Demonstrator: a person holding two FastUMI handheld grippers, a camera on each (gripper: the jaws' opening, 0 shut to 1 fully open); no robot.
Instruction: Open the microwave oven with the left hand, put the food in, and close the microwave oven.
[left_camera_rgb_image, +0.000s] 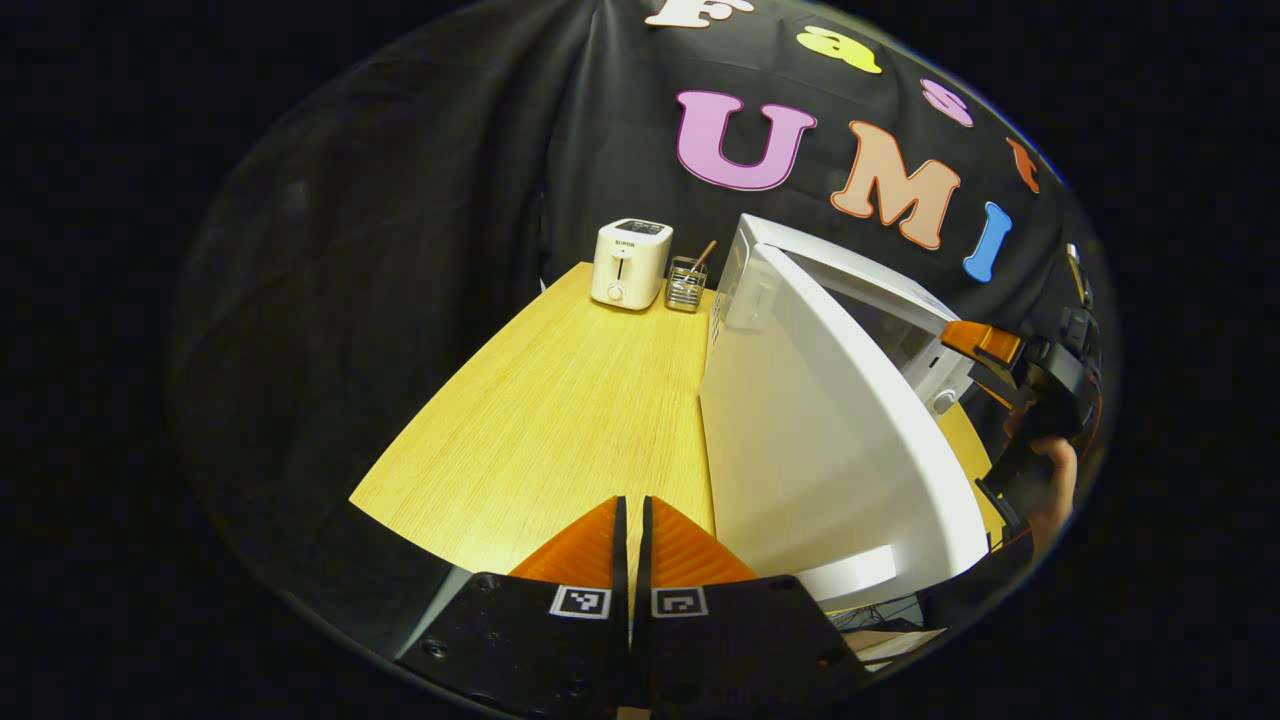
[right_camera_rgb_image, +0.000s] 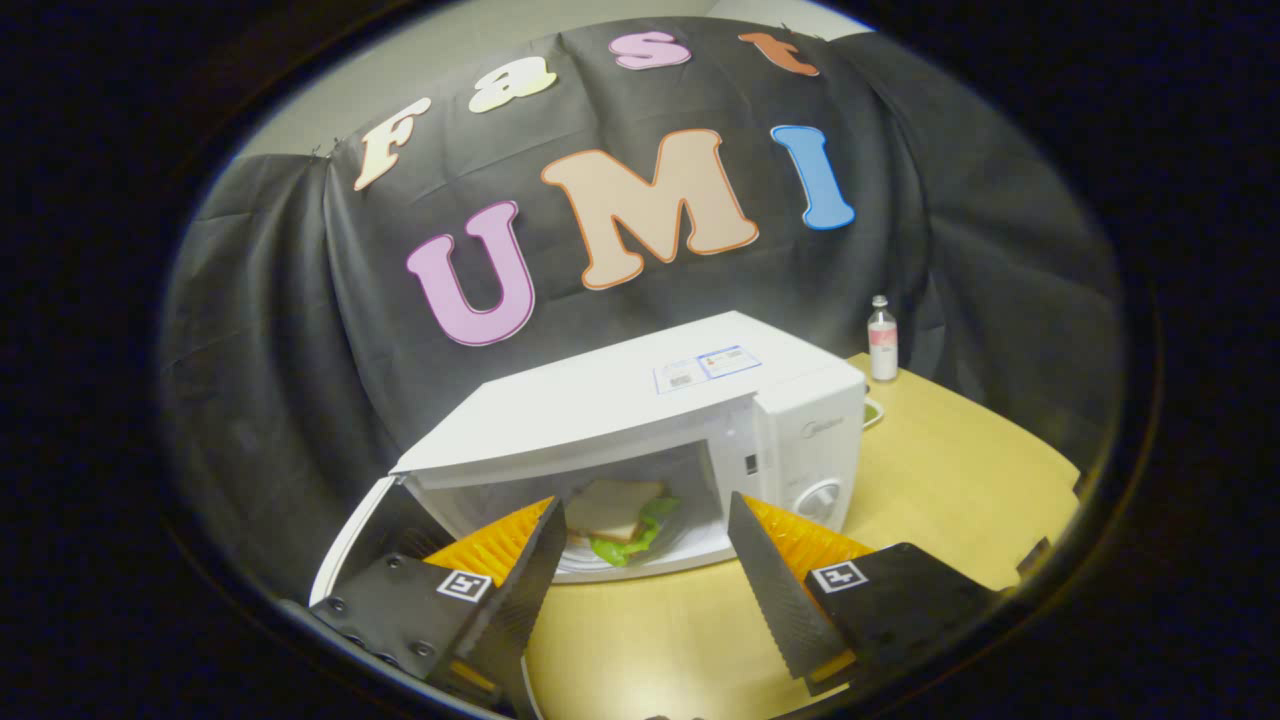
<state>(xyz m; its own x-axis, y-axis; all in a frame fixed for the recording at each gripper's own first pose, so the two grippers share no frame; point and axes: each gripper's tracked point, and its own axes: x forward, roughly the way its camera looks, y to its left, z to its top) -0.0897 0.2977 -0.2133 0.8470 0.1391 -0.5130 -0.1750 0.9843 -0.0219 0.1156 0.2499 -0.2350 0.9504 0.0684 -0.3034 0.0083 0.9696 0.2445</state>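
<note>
With the sandwich (right_camera_rgb_image: 618, 520) already lying inside the microwave (right_camera_rgb_image: 640, 420), my right tool (right_camera_rgb_image: 640, 560) gaped wide and empty, so I judged my narrow, empty left tool (left_camera_rgb_image: 632, 540) should push the door's (left_camera_rgb_image: 800, 440) outer face shut squarely.

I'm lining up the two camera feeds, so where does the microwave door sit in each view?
Left gripper view: the microwave door swings open right of centre, its outer face toward the camera.
Right gripper view: the door shows edge-on at lower left, beside the open cavity with the sandwich inside.
Shared landmark: the microwave body on the wooden table.
</note>
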